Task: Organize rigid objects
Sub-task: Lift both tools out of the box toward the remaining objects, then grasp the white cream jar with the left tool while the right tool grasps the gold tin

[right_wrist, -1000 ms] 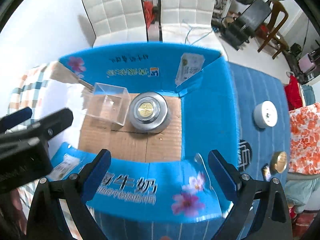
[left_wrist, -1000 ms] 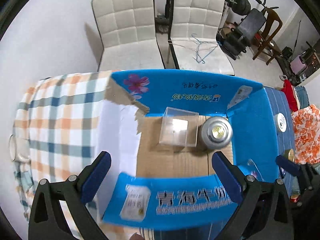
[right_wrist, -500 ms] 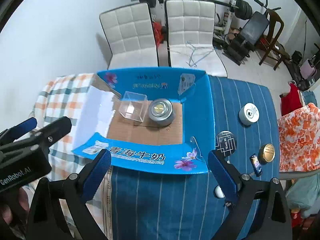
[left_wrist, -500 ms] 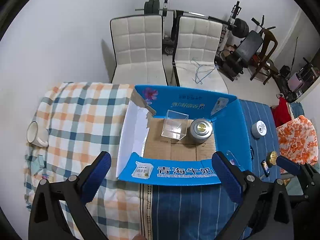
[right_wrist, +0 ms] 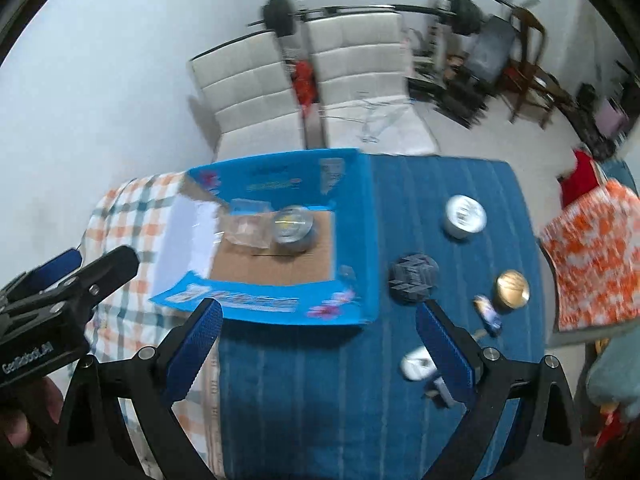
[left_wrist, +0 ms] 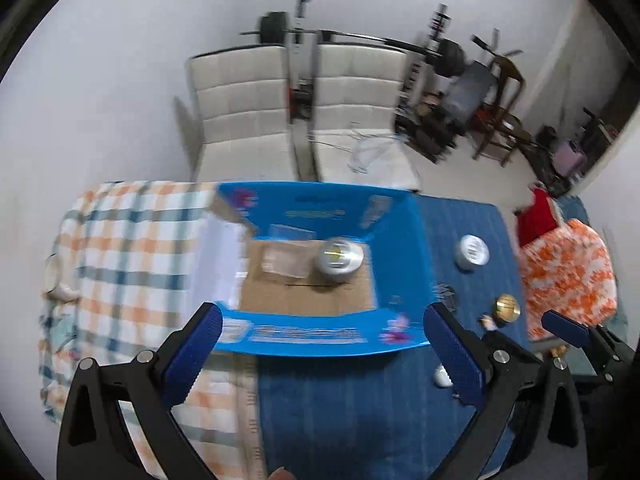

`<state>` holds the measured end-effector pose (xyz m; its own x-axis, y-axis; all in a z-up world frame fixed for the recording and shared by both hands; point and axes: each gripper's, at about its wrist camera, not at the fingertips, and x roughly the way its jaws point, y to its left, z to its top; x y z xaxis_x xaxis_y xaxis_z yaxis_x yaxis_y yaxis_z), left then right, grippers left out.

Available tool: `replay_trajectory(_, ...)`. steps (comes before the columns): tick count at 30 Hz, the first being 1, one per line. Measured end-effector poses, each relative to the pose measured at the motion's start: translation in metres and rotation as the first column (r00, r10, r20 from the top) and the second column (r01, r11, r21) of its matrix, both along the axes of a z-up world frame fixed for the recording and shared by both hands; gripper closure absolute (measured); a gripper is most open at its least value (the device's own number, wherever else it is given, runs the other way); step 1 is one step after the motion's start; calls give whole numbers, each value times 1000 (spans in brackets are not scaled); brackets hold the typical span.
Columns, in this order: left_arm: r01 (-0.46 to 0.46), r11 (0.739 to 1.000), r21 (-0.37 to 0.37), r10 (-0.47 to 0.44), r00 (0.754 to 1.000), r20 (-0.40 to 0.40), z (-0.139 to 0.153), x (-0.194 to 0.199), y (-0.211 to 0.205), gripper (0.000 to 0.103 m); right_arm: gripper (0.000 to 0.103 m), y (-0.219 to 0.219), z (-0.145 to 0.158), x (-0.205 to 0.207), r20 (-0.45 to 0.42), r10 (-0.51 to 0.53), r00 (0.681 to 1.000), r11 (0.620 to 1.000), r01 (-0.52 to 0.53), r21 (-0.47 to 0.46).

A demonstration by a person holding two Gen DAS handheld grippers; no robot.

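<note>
A blue cardboard box (left_wrist: 396,248) (right_wrist: 352,216) lies open on the table, holding a clear plastic cube (left_wrist: 286,258) (right_wrist: 246,228) and a round silver tin (left_wrist: 340,258) (right_wrist: 292,226). Right of the box on the blue cloth lie a white round tin (right_wrist: 464,214) (left_wrist: 474,250), a black disc (right_wrist: 414,276), a gold lid (right_wrist: 512,286) (left_wrist: 506,308), a small blue item (right_wrist: 488,312) and a white piece (right_wrist: 416,364). My left gripper (left_wrist: 320,350) is open and empty, high above the box's near wall. My right gripper (right_wrist: 318,344) is open and empty too, above the blue cloth.
A checked cloth (left_wrist: 132,248) covers the table's left part, with a white cup (left_wrist: 56,276) at its edge. Two white chairs (left_wrist: 244,116) stand behind the table. Gym gear (left_wrist: 460,76) and an orange patterned fabric (right_wrist: 592,256) are on the right.
Both grippers have risen and pulled back from just over the box, so the whole table now shows. Both views have also swung right, toward the loose items. Jaws stayed open.
</note>
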<state>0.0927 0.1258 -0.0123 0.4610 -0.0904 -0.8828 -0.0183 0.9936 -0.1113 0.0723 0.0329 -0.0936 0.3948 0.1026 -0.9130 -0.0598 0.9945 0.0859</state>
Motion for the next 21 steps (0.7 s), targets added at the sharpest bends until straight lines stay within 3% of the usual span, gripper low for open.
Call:
replay_trajectory(6,146,988,-57,-149,987,-67,-33,39,-95,0,4,-120,-27,2,-42,-228,973,973,226,-41)
replay_trajectory(9,196,979,-57,-201,975,-99,-52,61,-139,0,4,-180,-53,12,-64,-322,945,945,316,-87)
replay_trajectory(12,250,967,-59,-256,954,-159,-79,87,-183,0,4,-239,-98,29,-126,-409,904,911,399,-103)
replay_trajectory(15,283,958,-53,-288,933,-216,-111,116,-218,0,4,-278,-144,46,-195,-455,869,890,445,-97)
replay_trajectory(21,306,952,-16,-292,889,-353,-190,169,-267,0,4,-299,-229,76,-309,-464,830,884,455,-103)
